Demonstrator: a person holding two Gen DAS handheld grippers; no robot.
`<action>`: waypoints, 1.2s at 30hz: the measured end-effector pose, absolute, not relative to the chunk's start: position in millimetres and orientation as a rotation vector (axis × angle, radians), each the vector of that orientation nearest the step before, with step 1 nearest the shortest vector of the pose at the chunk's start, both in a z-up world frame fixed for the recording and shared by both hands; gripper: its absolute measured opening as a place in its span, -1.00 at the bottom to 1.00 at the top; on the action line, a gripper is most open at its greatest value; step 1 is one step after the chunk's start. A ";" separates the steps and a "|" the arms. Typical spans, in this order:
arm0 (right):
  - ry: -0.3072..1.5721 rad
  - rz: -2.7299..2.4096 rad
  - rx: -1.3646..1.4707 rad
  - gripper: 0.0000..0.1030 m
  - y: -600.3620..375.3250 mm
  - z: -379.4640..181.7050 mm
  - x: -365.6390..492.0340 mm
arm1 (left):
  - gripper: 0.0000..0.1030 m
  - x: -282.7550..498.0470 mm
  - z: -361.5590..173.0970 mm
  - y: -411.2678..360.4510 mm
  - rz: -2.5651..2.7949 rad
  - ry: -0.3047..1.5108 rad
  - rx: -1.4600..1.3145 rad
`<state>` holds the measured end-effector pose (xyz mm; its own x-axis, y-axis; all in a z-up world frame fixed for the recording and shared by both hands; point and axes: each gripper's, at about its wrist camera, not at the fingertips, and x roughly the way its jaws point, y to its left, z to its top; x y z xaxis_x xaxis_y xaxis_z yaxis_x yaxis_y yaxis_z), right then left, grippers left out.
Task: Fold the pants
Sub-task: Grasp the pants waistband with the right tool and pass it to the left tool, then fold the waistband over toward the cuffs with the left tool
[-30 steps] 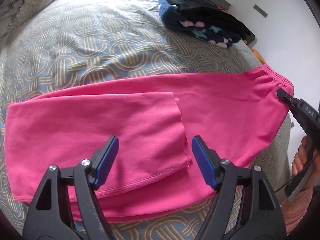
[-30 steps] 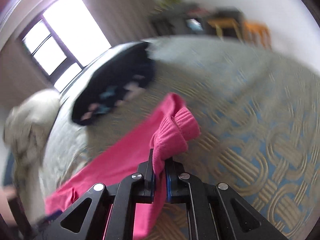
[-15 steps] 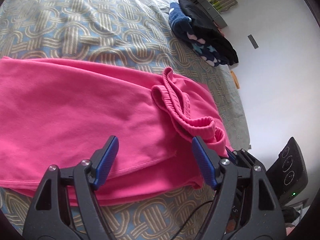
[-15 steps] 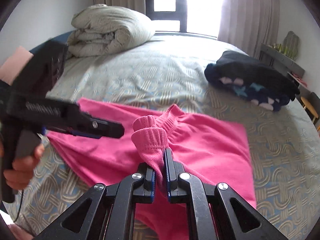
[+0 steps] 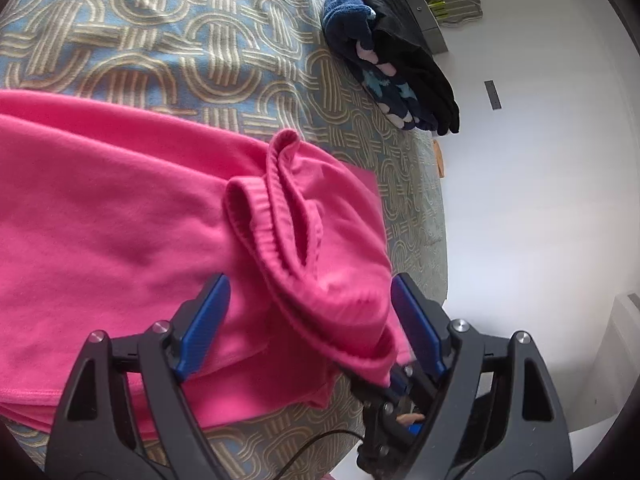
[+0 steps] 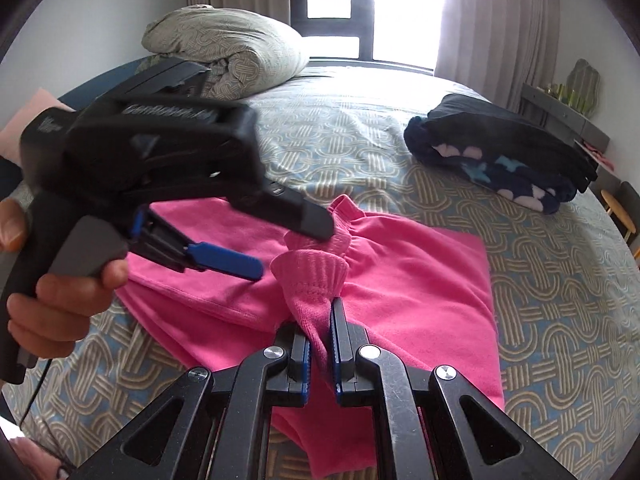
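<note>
Pink pants (image 5: pixel 120 220) lie on the patterned bed, legs folded over. My right gripper (image 6: pixel 320 344) is shut on the bunched elastic waistband (image 6: pixel 312 276) and holds it over the folded legs. The waistband (image 5: pixel 280 216) also shows in the left wrist view, with the right gripper's tip (image 5: pixel 400 376) under its lower edge. My left gripper (image 5: pixel 308 320) is open, its blue pads on either side of the lifted waistband fold, not clamping it. In the right wrist view the left gripper (image 6: pixel 260 240) hovers just left of the waistband.
A stack of dark folded clothes (image 6: pixel 500 160) sits at the bed's far right, also in the left wrist view (image 5: pixel 392 52). A rolled duvet (image 6: pixel 224 44) lies at the headboard. The bed edge (image 5: pixel 436 240) and white wall are to the right.
My right gripper carried the waistband across from the far end over the folded legs. My left gripper moved toward the waistband and now straddles it, still open.
</note>
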<state>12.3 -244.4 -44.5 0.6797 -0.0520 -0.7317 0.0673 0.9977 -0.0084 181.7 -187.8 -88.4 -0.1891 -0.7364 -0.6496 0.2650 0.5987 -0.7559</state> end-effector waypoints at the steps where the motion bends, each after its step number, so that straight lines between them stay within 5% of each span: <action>1: 0.821 -0.059 0.016 -0.87 -244.0 -44.8 11.5 | 0.60 183.3 -88.9 -190.7 -0.942 1.508 -0.408; 6: 0.815 -0.055 -0.041 -0.86 -235.5 -45.0 8.2 | 0.57 187.2 -91.0 -216.0 -0.920 1.526 -0.339; 12: 0.821 -0.046 -0.010 -0.79 -239.7 -45.8 4.8 | -0.60 178.3 -85.6 -226.2 -0.900 1.461 -0.195; 21: 0.802 -0.014 0.219 0.19 -290.7 -32.4 -24.8 | -0.66 163.1 -53.7 -219.4 -0.914 1.293 -0.033; 25: 0.776 -0.109 0.367 0.35 -336.9 -27.8 -41.4 | -0.67 158.5 -34.7 -221.1 -0.927 1.233 0.008; 36: 0.913 -0.218 0.522 0.35 -366.3 -64.2 -36.6 | -0.67 158.1 4.8 -196.8 -0.847 1.073 0.208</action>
<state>-36.6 -366.3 -64.2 0.5998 0.0378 -0.7992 0.3947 0.8549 0.3367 158.1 -196.8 4.8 0.2053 -0.5066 -0.8374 0.6963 0.6769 -0.2388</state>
